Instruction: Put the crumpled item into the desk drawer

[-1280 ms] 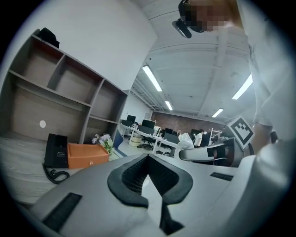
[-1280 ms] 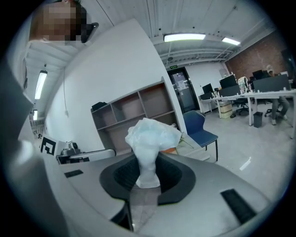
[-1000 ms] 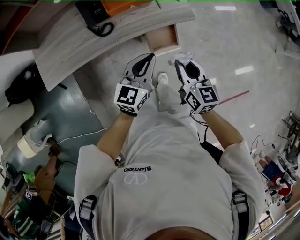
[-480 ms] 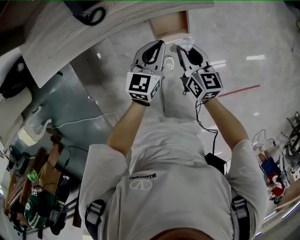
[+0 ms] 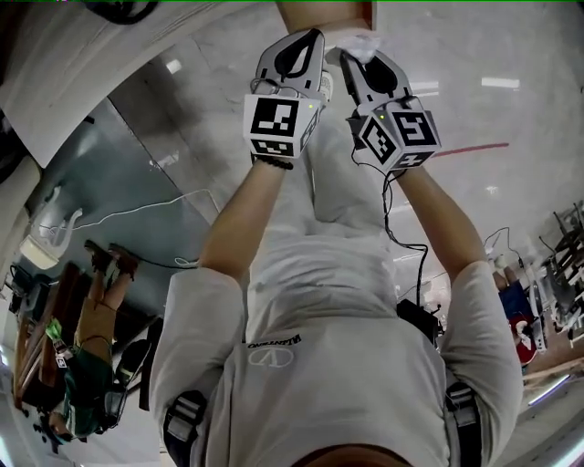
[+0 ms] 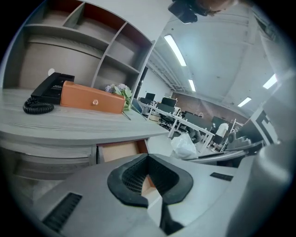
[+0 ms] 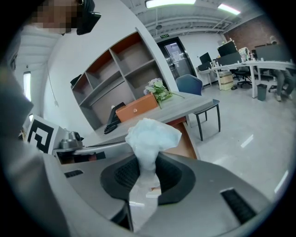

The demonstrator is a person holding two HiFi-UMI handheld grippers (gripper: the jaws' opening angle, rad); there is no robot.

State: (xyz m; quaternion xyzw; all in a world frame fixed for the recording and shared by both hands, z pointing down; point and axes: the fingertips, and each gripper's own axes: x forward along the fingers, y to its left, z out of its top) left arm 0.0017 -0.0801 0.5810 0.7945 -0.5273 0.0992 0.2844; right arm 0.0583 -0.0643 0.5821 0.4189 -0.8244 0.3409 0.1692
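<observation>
The crumpled item (image 7: 150, 135) is a white wad of paper, pinched between the pads of my right gripper (image 7: 147, 162), which is shut on it. In the head view the crumpled item (image 5: 361, 41) sticks out past the right gripper (image 5: 358, 57), just short of the open wooden drawer (image 5: 321, 11) at the top edge. My left gripper (image 5: 294, 53) is alongside it on the left, shut and empty. The left gripper view looks past the left gripper (image 6: 148, 159) at the drawer (image 6: 121, 150), pulled out under the desk (image 6: 69, 125), with the wad (image 6: 184, 146) to the right.
On the desk stand a black telephone (image 6: 46, 92), an orange box (image 6: 92, 98) and a small bunch of flowers (image 6: 118, 90). Shelves rise behind them. A white cable (image 5: 137, 214) lies on the floor at left, near another person (image 5: 91, 365). Office desks and chairs stand further off.
Both grippers have moved forward together toward the drawer, the wad still held in the right one. The desk and drawer have slid to the top edge of the head view.
</observation>
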